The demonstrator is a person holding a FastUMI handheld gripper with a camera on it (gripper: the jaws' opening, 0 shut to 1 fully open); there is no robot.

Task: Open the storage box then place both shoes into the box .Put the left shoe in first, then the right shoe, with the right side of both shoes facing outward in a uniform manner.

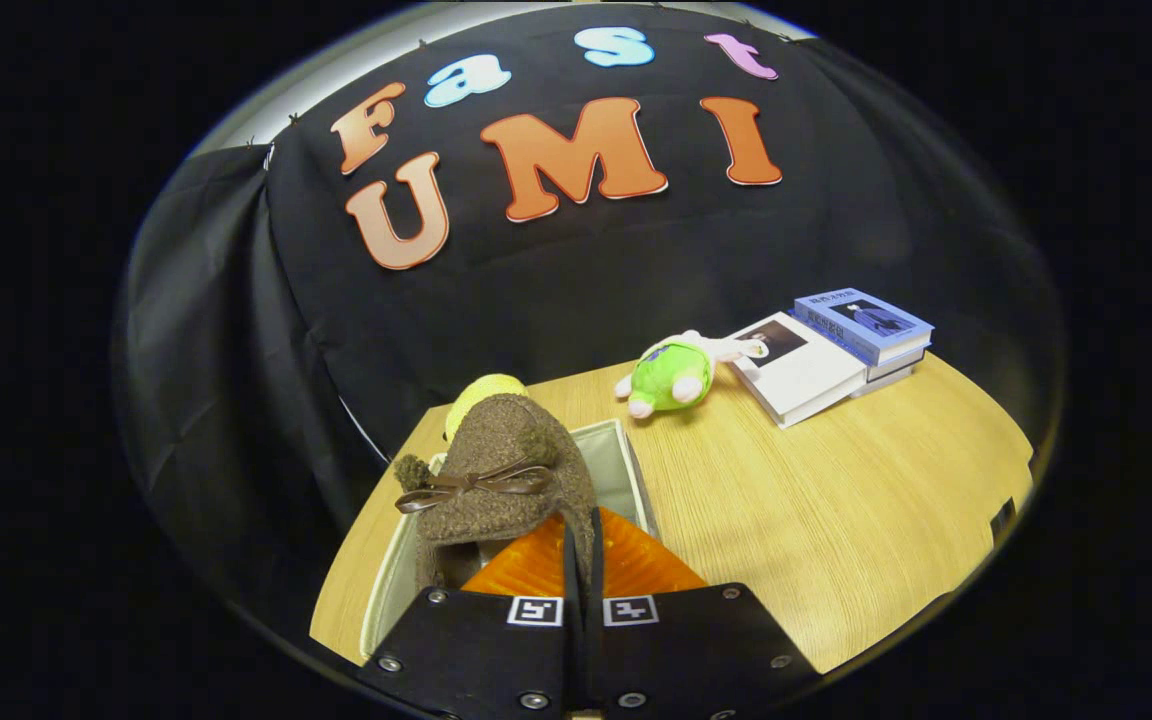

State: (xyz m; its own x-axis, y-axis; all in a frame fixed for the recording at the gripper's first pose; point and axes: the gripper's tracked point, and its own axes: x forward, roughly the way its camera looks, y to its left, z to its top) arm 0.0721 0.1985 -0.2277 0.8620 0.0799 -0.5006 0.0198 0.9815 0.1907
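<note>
**Shoe pinched in your jaws above the open box**

Your shoe (496,470), a brown fuzzy slipper with a thin brown bow across its top, hangs just ahead of the gripper (581,570). The two fingers stand almost together, and the jaws pinch the slipper's rim at its rear edge. The toe points away from you. Directly under the shoe sits the storage box (626,470), open at the top, its pale inner wall showing to the right of the slipper and its near left wall running back toward your fingers. Just behind the toe, a round yellow thing (486,392) peeks out; you cannot tell what it is. The box rests on the wooden worktop (836,520). Farther out, well apart from the box, a green and white plush toy (678,374) lies near the far edge, and just beside it is a stack of books (836,350).
</note>
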